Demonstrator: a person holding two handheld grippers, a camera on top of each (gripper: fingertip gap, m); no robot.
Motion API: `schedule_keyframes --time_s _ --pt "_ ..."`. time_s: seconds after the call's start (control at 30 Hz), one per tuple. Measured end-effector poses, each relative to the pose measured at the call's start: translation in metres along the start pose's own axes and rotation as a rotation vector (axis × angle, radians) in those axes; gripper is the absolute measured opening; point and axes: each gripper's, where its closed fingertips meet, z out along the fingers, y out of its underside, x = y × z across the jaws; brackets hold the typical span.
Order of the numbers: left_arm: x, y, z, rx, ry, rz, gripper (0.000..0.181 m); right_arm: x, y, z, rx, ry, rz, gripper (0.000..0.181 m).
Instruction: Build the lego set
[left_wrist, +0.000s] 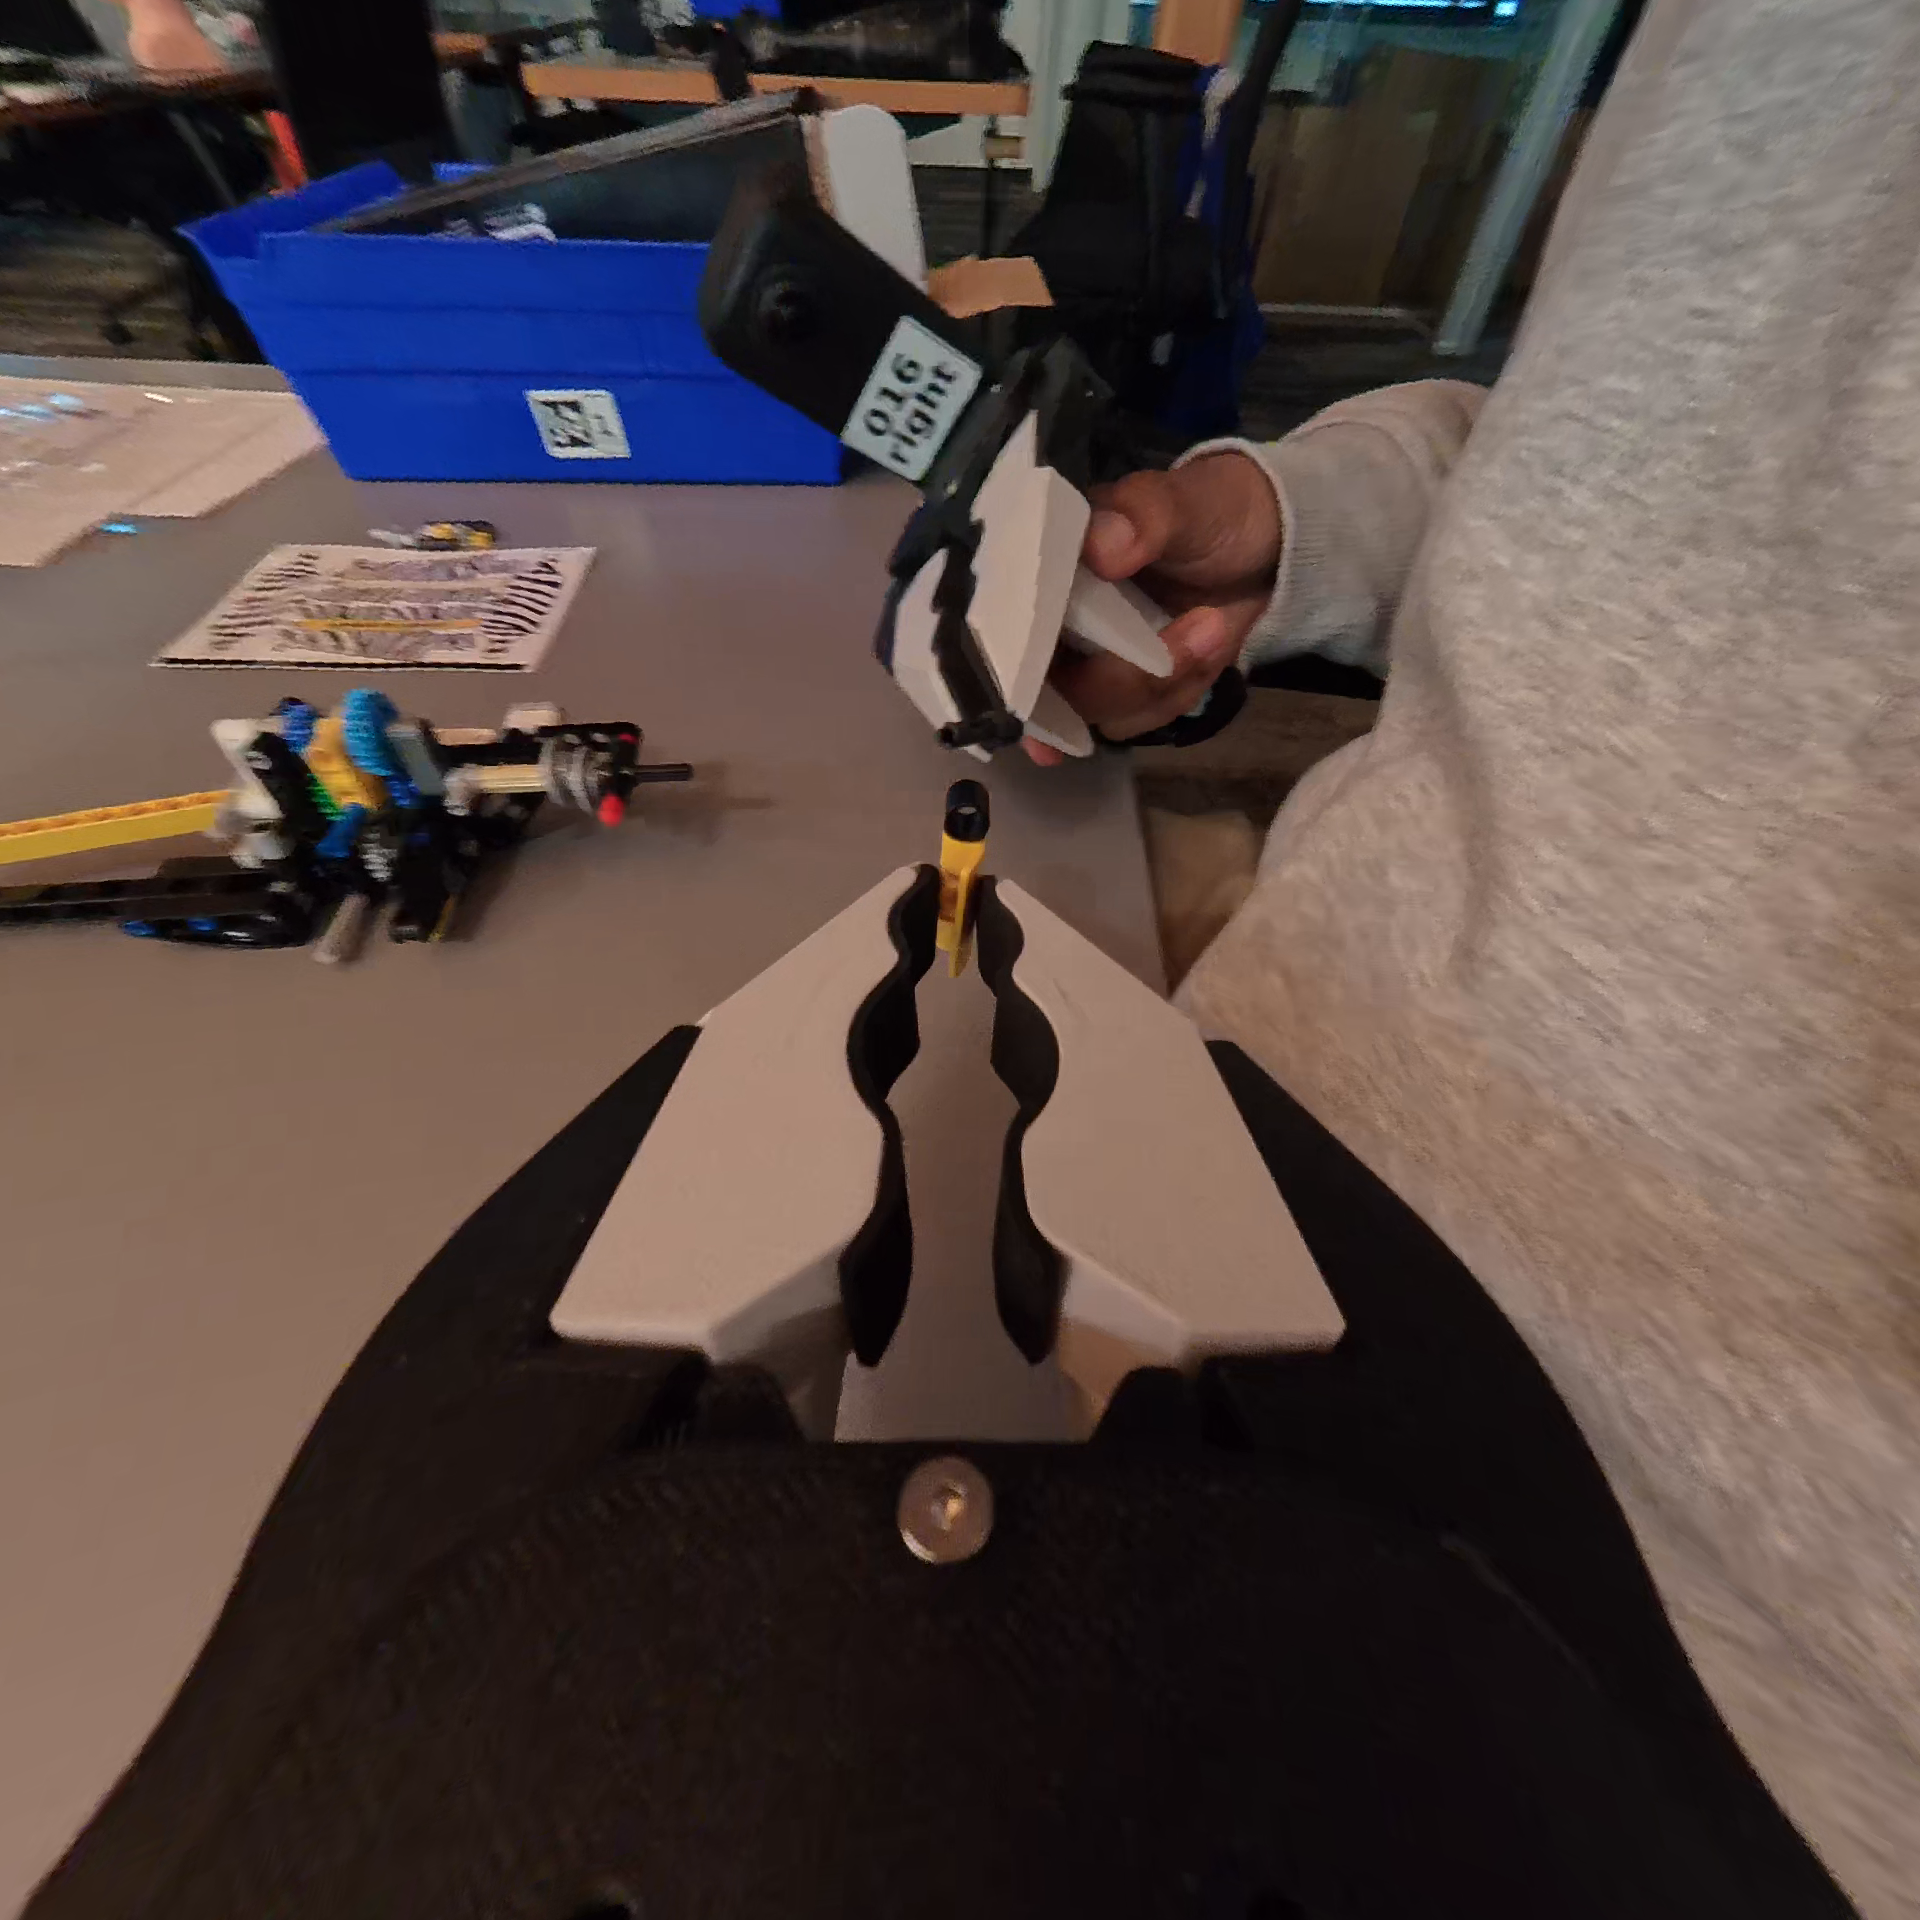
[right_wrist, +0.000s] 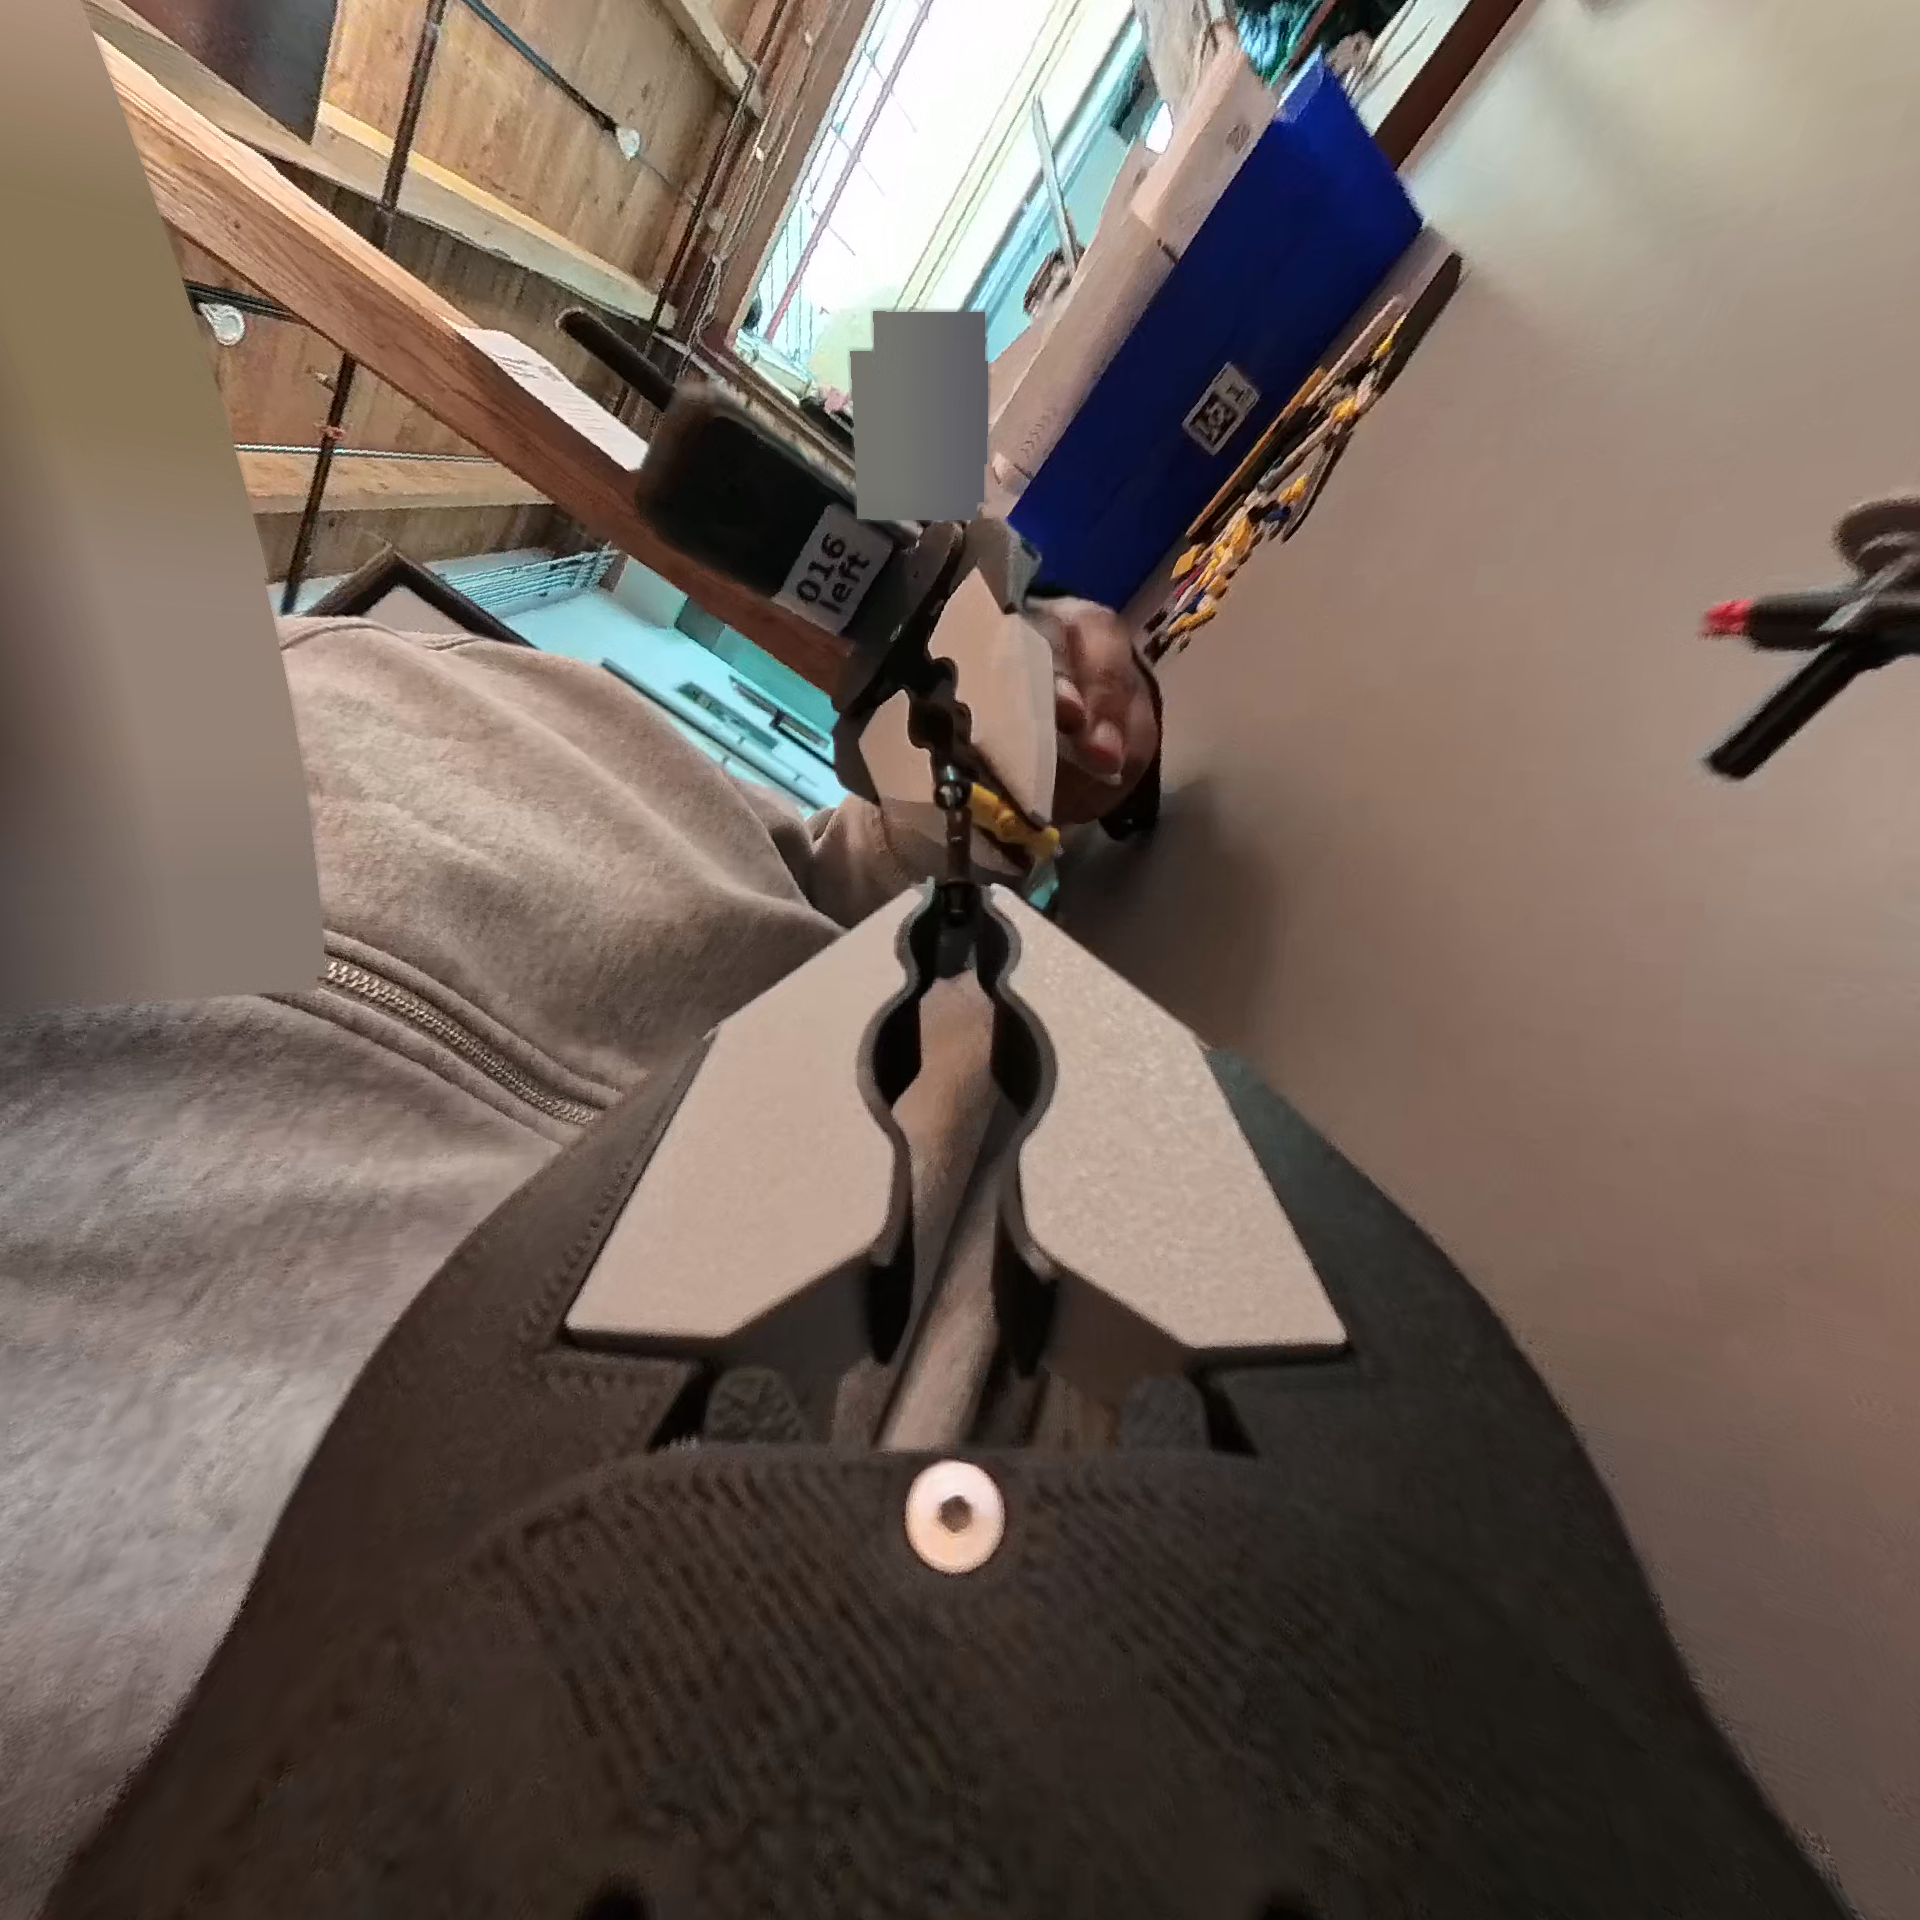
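My left gripper (left_wrist: 958, 894) is shut on a small yellow piece (left_wrist: 956, 883) that stands upright with a black pin (left_wrist: 966, 810) in its top end. My right gripper (left_wrist: 987, 727) hovers just above and beyond it, shut on a short black pin (left_wrist: 977, 730); a small gap separates the two pieces. In the right wrist view my right gripper (right_wrist: 953, 904) pinches the black pin (right_wrist: 951, 940), pointed at the yellow piece (right_wrist: 1013, 821) in the left gripper (right_wrist: 961, 800). The partly built lego model (left_wrist: 395, 810) lies on the grey table (left_wrist: 727, 582) to the left.
A sticker sheet (left_wrist: 384, 608) lies behind the model. A blue bin (left_wrist: 499, 353) stands at the table's back, also in the right wrist view (right_wrist: 1216, 343). The person's grey sweater (left_wrist: 1610, 935) fills the right side. The table edge (left_wrist: 1143, 831) runs close beside the grippers. My left and right fingertips are right by each other. The partly built lego model (left_wrist: 395, 810) is about equally far from each gripper, around 15 centimeters.
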Motion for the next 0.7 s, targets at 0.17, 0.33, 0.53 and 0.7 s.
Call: schedule_keyframes --time_s 0.17,0.33,0.53,0.7 --pt "0.011 0.005 0.004 -0.037 0.055 0.019 0.005 0.000 0.019 0.012 -0.096 0.008 0.051 0.005" --pt "0.018 0.008 0.005 -0.060 0.108 0.003 0.005 -0.006 0.022 0.012 -0.113 -0.074 0.142 0.005" --pt "0.026 0.013 0.007 -0.098 0.150 0.028 0.005 -0.009 0.031 0.013 -0.171 -0.100 0.193 0.005" --pt "0.036 0.022 0.010 -0.187 0.205 0.140 0.005 -0.009 0.042 0.012 -0.260 -0.109 0.239 0.005"
